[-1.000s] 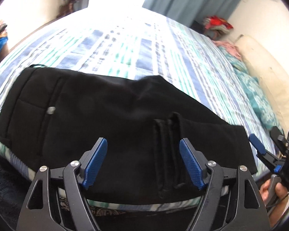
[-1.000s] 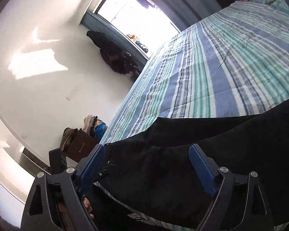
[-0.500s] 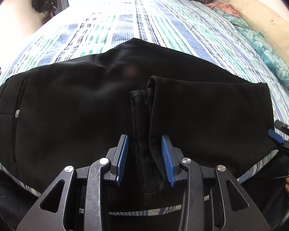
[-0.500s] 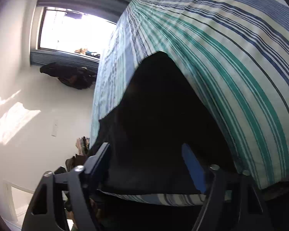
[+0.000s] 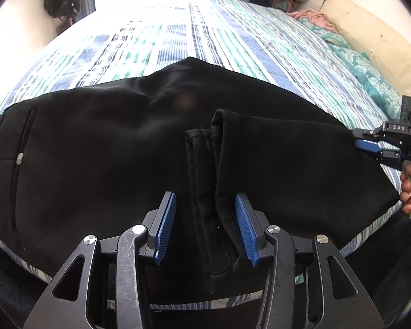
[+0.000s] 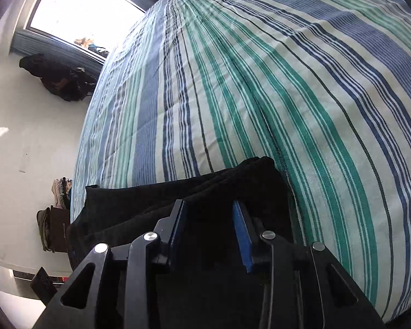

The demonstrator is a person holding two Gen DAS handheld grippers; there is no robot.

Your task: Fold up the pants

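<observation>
Left wrist view shows the black pants [image 5: 101,148] lying flat across the near edge of the bed [image 5: 205,41], on its striped sheet. The left gripper [image 5: 207,226] straddles a bunched ridge of hems, and its blue pads [image 5: 165,223] stand a little apart from the cloth after the jaws opened slightly. At the right end of the pants is the right gripper [image 5: 365,148], held by a hand [image 5: 409,186]. Its jaws have been closing around the folded edge, but I cannot tell if the pads already press it.
</observation>
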